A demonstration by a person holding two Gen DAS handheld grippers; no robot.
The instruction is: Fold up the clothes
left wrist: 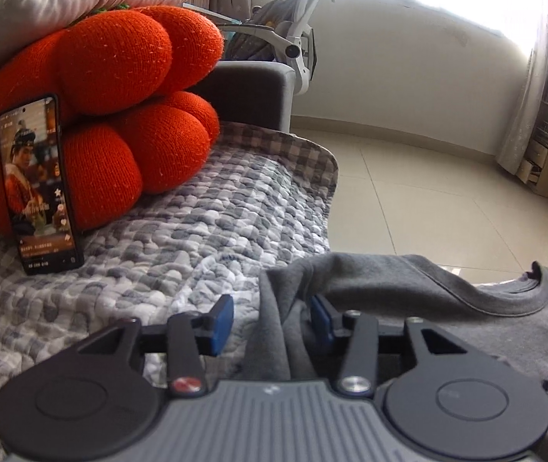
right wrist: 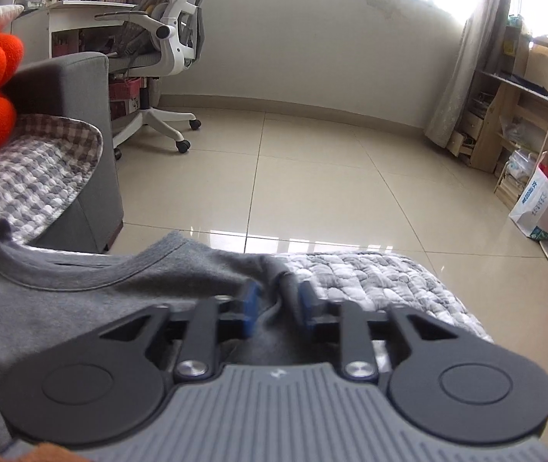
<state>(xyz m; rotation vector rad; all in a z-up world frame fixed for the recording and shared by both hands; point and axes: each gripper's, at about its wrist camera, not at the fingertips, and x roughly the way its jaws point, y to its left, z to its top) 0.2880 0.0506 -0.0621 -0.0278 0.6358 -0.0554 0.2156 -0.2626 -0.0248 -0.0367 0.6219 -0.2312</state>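
Observation:
A grey T-shirt lies on a grey-and-white checked quilt, its neckline to the right in the left wrist view. My left gripper is open at the shirt's left shoulder. A raised fold of cloth stands between its blue pads; the right pad touches the fold and the left one is clear of it. In the right wrist view the T-shirt spreads to the left. My right gripper is shut on a bunched fold at the other shoulder, which fills the narrow gap between its pads.
A phone with a lit screen leans against an orange knitted cushion at the back left. The quilt's edge drops to a tiled floor. Beyond it are a grey sofa arm, an office chair and a paper bag.

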